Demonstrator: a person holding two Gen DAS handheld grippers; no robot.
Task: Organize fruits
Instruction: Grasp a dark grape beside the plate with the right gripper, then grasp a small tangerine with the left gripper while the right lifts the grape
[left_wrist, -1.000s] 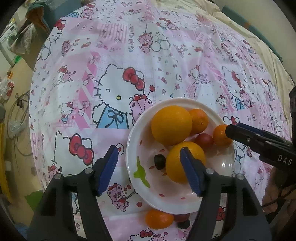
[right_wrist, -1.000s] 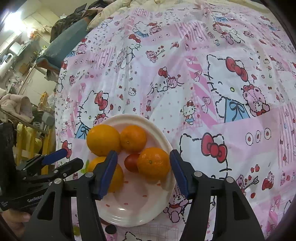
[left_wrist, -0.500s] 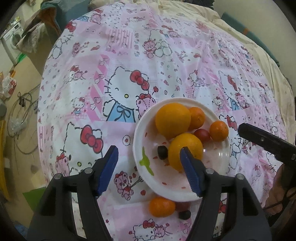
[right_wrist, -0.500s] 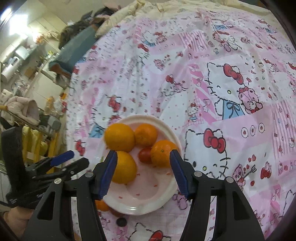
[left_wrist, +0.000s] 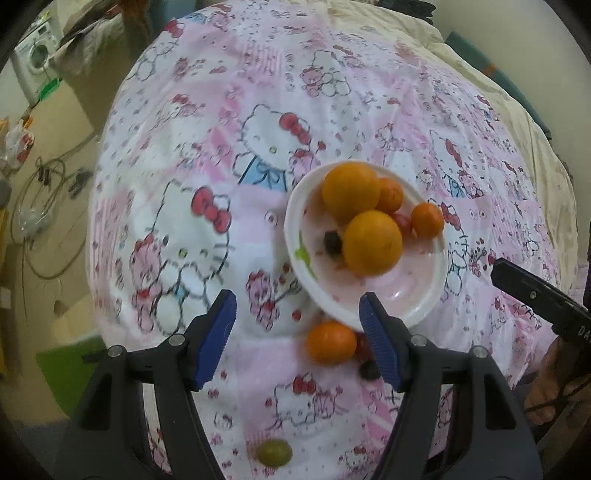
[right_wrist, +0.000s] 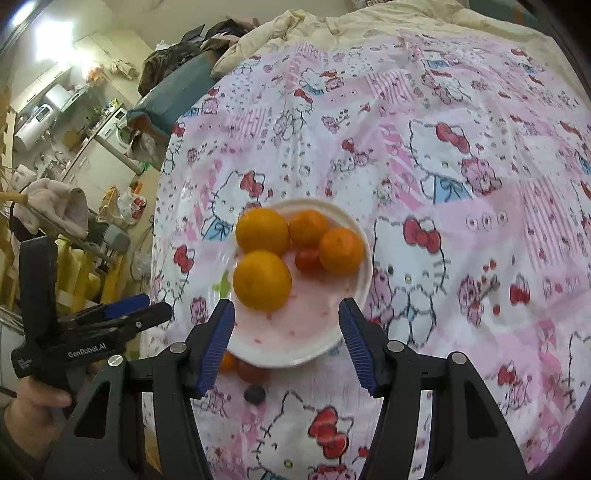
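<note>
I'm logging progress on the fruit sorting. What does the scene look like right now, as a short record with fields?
surface: pink cartoon-print cloth
plate: white, holds two large oranges, two small oranges, a red fruit, a dark berry
off plate, near edge: small orange, red fruit, dark berry
further off: green grape
left gripper: open, empty
right gripper: open, empty

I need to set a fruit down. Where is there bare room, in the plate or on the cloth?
The plate has bare floor on its near half, in front of the front orange; its far half is crowded. The tablecloth is free to the plate's left. Just below the rim it is crowded: a loose mandarin, a dark berry.
</note>
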